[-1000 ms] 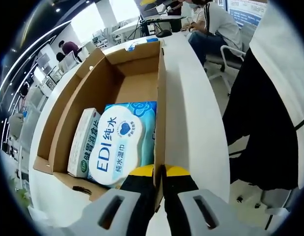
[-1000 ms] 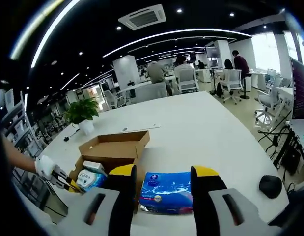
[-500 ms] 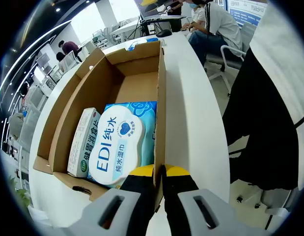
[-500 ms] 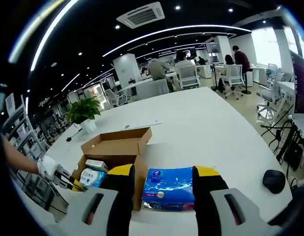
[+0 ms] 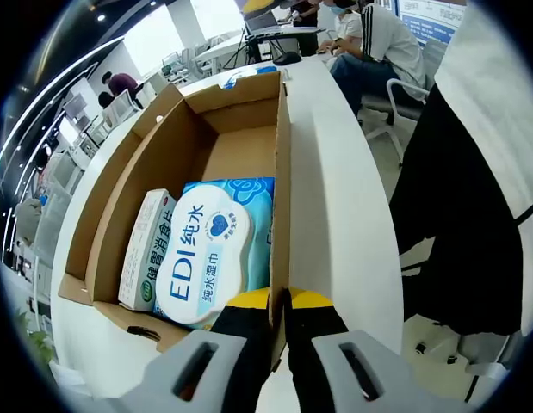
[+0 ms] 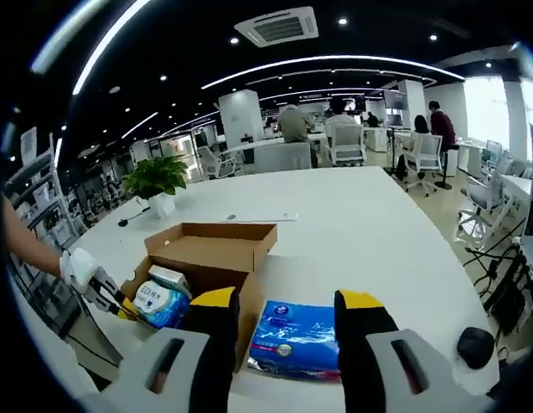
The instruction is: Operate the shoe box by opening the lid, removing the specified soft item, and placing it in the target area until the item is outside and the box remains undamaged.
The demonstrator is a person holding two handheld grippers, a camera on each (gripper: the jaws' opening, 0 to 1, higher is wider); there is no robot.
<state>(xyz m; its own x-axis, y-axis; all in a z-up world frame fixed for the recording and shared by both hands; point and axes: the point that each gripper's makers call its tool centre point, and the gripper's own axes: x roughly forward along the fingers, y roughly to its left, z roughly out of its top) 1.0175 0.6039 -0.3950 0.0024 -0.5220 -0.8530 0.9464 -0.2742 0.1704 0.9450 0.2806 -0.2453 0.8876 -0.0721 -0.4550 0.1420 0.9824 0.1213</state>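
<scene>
While the left gripper [image 5: 279, 301] pinches the box [image 5: 240, 142] wall, steadying it, the right gripper [image 6: 283, 303], jaws apart, hovers over the blue pack [image 6: 296, 340] lying beside the box.

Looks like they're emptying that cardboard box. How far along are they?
Done: the box is open and a blue soft pack lies on the table beside it. In hand: the left gripper pinches the box wall; the right gripper is open above the pack. Left: possibly nothing; wet wipes and a small carton remain inside.
</scene>
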